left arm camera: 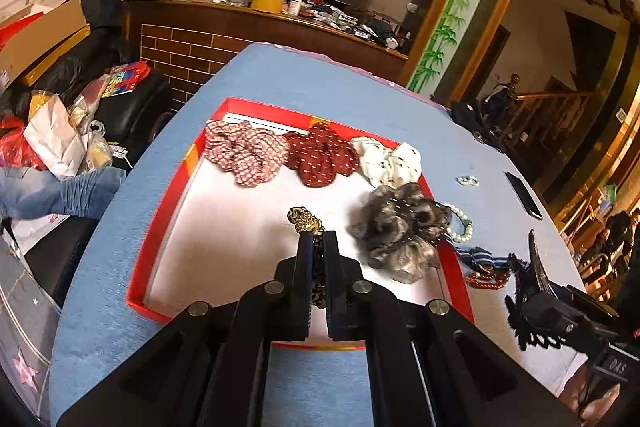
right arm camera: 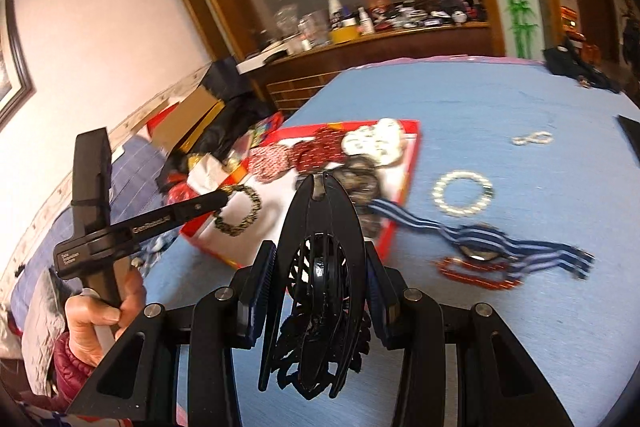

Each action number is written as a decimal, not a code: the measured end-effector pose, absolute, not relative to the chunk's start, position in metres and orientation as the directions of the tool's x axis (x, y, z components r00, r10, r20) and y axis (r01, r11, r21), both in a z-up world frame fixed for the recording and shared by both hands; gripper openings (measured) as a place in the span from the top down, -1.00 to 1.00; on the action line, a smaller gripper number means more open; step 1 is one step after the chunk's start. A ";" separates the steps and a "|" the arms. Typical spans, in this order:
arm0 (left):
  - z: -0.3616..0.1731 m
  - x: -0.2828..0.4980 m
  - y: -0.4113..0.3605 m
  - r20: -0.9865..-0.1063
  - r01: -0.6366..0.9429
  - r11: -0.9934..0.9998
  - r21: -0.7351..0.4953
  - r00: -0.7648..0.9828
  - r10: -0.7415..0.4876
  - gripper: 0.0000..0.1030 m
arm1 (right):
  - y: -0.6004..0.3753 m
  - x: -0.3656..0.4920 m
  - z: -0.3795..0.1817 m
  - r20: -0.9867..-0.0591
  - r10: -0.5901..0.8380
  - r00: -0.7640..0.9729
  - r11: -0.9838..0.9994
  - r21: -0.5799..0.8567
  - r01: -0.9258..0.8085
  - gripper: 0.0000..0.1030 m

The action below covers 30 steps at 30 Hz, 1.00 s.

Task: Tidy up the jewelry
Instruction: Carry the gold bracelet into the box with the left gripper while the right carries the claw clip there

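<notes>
My left gripper (left arm camera: 318, 239) is shut on a leopard-print hair tie (left arm camera: 305, 219) and holds it over the white floor of the red tray (left arm camera: 172, 195). The right wrist view shows that same tie (right arm camera: 240, 211) hanging as a loop above the tray's near corner. My right gripper (right arm camera: 320, 267) is shut on a black hair claw (right arm camera: 320, 227), held above the blue table to the right of the tray. In the tray lie a checked red-white scrunchie (left arm camera: 248, 155), a dark red one (left arm camera: 322, 155), a white one (left arm camera: 388, 161) and a grey one (left arm camera: 400, 227).
On the blue tablecloth (right arm camera: 500, 99) right of the tray lie a pearl bracelet (right arm camera: 462, 199), a striped ribbon (right arm camera: 500, 243), a red bead bracelet (right arm camera: 476, 271) and a small bead bracelet (right arm camera: 534, 139). A dark phone (left arm camera: 524, 195) lies farther right. A cluttered seat stands left of the table.
</notes>
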State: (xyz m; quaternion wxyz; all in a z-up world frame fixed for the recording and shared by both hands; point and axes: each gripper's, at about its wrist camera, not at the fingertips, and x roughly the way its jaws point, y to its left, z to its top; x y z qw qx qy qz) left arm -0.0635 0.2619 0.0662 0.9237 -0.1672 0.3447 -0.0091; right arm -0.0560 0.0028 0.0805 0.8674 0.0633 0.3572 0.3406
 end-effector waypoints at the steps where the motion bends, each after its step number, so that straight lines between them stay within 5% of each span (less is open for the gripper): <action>1: 0.065 -0.063 0.265 -0.633 -0.106 0.943 -0.317 0.764 -0.127 0.91 | 0.010 -0.055 0.081 -0.577 0.639 0.509 0.756 0.349 -0.554 0.11; 30: 0.035 -0.033 0.291 -0.653 -0.269 0.939 -0.214 0.754 0.067 0.91 | 0.134 0.045 0.047 -0.653 0.634 0.415 0.752 0.393 -0.529 0.10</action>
